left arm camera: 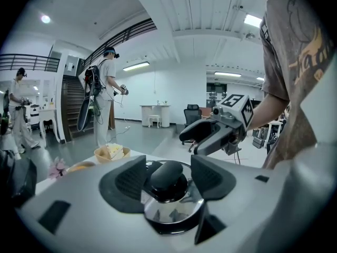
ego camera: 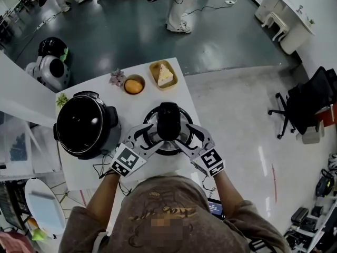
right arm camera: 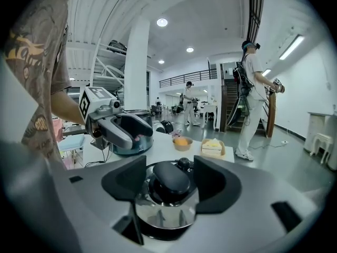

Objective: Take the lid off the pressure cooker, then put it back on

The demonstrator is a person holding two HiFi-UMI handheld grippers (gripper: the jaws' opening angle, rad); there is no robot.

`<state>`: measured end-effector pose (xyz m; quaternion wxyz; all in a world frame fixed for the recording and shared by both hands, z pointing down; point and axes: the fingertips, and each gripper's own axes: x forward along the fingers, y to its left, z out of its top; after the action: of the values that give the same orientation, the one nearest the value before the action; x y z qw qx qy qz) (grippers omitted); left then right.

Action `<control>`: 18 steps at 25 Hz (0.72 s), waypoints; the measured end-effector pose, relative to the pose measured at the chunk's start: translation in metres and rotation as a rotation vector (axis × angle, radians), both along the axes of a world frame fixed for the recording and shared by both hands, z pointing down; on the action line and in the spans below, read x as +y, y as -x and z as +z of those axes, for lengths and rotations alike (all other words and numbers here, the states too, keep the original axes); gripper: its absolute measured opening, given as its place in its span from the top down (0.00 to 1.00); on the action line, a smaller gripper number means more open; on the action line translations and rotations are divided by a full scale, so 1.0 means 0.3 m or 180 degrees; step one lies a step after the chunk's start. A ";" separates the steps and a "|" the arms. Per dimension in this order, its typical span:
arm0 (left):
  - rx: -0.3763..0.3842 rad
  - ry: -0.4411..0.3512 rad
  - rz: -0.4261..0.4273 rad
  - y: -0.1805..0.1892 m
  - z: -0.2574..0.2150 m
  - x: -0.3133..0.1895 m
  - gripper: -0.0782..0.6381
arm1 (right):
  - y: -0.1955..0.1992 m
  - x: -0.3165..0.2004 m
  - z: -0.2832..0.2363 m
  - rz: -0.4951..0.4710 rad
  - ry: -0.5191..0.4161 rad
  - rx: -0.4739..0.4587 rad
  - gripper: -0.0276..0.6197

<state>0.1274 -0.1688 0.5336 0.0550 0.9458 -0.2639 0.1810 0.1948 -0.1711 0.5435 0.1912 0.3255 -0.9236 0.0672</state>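
Observation:
The steel pressure cooker stands on the white table right in front of me, its lid on and topped by a long black handle. My left gripper comes in from the left, and my right gripper from the right. In the left gripper view the left gripper is open, its jaws astride the handle with small gaps either side. The right gripper is also open, straddling the handle the same way. Each gripper shows in the other's view, the right gripper and the left gripper.
A black multi-cooker stands at the table's left. Behind the pressure cooker are a small bowl with an orange thing, a tray with a cake slice and a flower. A person stands beyond the table; an office chair is at right.

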 end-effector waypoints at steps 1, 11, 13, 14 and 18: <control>-0.0010 0.0008 0.0005 -0.001 0.007 -0.002 0.52 | 0.000 -0.002 0.008 -0.0012 0.0014 0.0014 0.54; -0.0179 0.0135 0.0124 -0.040 0.124 -0.033 0.50 | 0.002 -0.023 0.120 -0.0216 0.0176 0.0196 0.50; -0.0204 0.0171 0.0130 -0.047 0.150 -0.044 0.50 | 0.005 -0.030 0.148 -0.0257 0.0214 0.0227 0.50; -0.0223 0.0187 0.0135 -0.050 0.164 -0.050 0.50 | 0.007 -0.034 0.163 -0.0283 0.0231 0.0247 0.50; -0.0314 0.0270 0.0159 -0.057 0.222 -0.067 0.49 | 0.012 -0.045 0.212 -0.0380 0.0299 0.0312 0.50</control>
<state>0.1446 -0.1889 0.6002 0.0774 0.9389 -0.2348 0.2396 0.1912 -0.1845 0.6072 0.2548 0.2634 -0.9267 0.0829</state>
